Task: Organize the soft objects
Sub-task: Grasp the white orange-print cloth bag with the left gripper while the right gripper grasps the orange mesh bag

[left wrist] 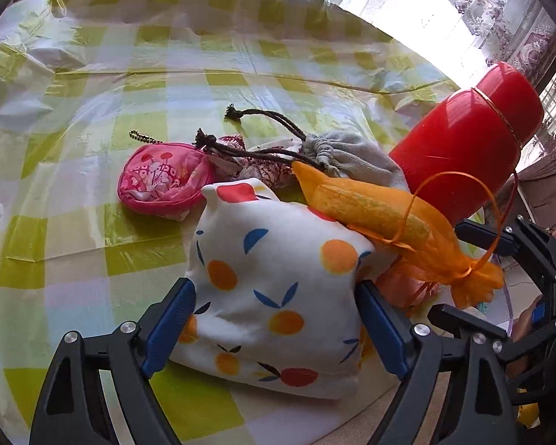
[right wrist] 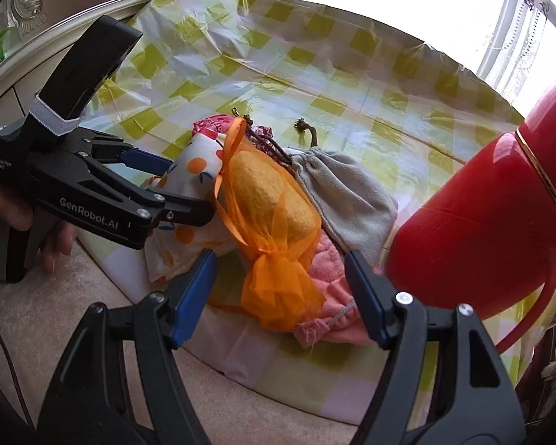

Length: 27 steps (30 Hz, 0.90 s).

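Note:
A pile of soft pouches lies near the table's front edge. My left gripper is open, its fingers on either side of a white pouch with orange dots, also seen in the right wrist view. An orange mesh bag with a yellow filling rests across it. My right gripper is open around the tied end of the orange mesh bag, above a pink cloth. A grey drawstring pouch and a pink floral coin purse lie behind.
A tall red thermos stands at the right of the pile, close to my right gripper. The table carries a green-and-white checked plastic cloth. A window with lace curtains is behind.

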Each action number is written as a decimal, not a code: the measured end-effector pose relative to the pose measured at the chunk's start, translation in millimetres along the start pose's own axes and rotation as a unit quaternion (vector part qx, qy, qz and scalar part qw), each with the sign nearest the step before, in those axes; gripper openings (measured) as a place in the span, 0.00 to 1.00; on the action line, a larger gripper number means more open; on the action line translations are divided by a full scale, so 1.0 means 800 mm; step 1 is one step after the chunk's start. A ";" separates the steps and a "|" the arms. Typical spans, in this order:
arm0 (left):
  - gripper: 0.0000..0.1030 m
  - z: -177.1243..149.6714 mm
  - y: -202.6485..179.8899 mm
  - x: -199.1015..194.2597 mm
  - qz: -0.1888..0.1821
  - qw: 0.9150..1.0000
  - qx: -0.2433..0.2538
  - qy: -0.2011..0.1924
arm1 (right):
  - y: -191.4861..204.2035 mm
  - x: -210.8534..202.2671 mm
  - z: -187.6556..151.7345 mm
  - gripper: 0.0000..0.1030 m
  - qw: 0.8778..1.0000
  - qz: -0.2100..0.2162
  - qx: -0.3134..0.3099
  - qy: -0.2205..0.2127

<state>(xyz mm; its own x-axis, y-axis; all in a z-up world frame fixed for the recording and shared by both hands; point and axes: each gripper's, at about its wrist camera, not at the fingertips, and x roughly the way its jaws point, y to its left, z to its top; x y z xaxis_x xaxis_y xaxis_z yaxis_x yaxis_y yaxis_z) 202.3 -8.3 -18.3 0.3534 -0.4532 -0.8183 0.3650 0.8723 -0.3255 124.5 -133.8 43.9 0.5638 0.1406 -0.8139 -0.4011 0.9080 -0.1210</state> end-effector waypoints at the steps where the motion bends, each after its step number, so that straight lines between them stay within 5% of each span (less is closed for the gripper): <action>1: 0.86 0.002 0.001 0.003 -0.005 1.000 0.001 0.000 | 0.001 0.007 0.003 0.72 1.000 0.005 -0.005 0.001; 17: 0.59 0.002 0.014 0.009 -0.047 0.999 -0.007 -0.019 | -0.005 0.067 0.036 0.71 0.998 0.065 -0.009 0.017; 21: 0.57 -0.002 0.017 -0.002 -0.040 0.999 -0.011 -0.029 | -0.004 0.071 0.039 0.55 0.998 0.066 -0.014 0.016; 27: 0.57 -0.006 0.017 -0.010 -0.019 0.999 -0.017 -0.038 | -0.013 0.076 0.045 0.47 0.996 0.092 0.011 0.013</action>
<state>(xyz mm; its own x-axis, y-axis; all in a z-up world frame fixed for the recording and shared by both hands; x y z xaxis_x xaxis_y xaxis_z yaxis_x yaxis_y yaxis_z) 200.1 8.2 -18.4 0.4044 -0.4970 -0.7678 0.3501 0.8596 -0.3721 189.0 -120.1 15.8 0.4634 0.2955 -0.8354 -0.4799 0.8762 0.0438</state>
